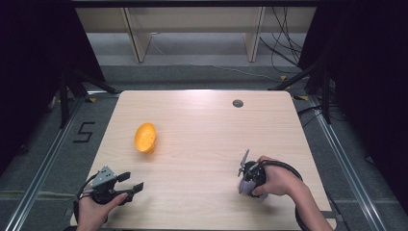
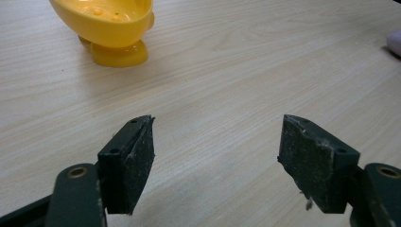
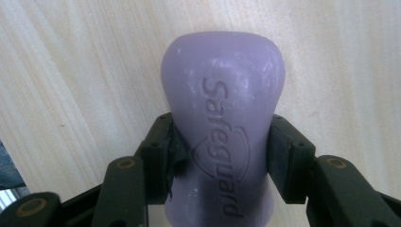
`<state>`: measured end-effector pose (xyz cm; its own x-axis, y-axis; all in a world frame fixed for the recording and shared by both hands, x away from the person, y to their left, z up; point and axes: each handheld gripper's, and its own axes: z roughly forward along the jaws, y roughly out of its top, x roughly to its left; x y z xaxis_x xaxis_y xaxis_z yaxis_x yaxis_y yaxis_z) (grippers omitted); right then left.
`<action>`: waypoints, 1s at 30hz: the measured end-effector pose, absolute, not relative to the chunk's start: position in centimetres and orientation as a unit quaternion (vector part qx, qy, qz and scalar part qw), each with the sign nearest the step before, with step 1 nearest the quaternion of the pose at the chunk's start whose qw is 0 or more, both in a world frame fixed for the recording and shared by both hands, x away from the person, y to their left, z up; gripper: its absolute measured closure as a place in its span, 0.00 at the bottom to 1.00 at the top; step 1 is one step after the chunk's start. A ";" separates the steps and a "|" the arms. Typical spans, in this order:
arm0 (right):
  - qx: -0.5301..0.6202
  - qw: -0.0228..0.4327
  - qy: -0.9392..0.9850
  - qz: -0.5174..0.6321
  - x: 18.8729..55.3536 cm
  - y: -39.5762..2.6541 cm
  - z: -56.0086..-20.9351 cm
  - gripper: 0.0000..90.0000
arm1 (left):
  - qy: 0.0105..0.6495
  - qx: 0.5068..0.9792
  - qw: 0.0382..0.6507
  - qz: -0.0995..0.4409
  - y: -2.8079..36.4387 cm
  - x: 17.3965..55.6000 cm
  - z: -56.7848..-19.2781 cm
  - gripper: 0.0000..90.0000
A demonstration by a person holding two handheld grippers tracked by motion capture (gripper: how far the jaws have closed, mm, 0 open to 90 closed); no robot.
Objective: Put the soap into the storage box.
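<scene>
The soap bar (image 3: pixel 222 118) sits between the jaws of your right gripper (image 3: pixel 220 158), both pads pinching its purple sides while its rounded end juts out past them over the table (image 3: pixel 71 71). In the high view your right hand (image 1: pixel 276 182) wraps the gripper body near the table's front right edge, the gripper angled downward, well apart from the yellow soap dish (image 1: pixel 145 137). "Safeguard" is embossed along the bar's face. Your left gripper (image 2: pixel 217 156) hovers low near the table's front left, jaws spread with bare wood between them, the dish ahead.
</scene>
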<state>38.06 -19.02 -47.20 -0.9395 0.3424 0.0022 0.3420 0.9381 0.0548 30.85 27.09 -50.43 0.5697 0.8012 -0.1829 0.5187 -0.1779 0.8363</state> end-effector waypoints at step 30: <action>0.080 0.440 0.887 0.120 30.1 -12.3 -45.2 0.56 | 0.345 0.762 0.545 0.052 20.4 33.2 -47.9 0.31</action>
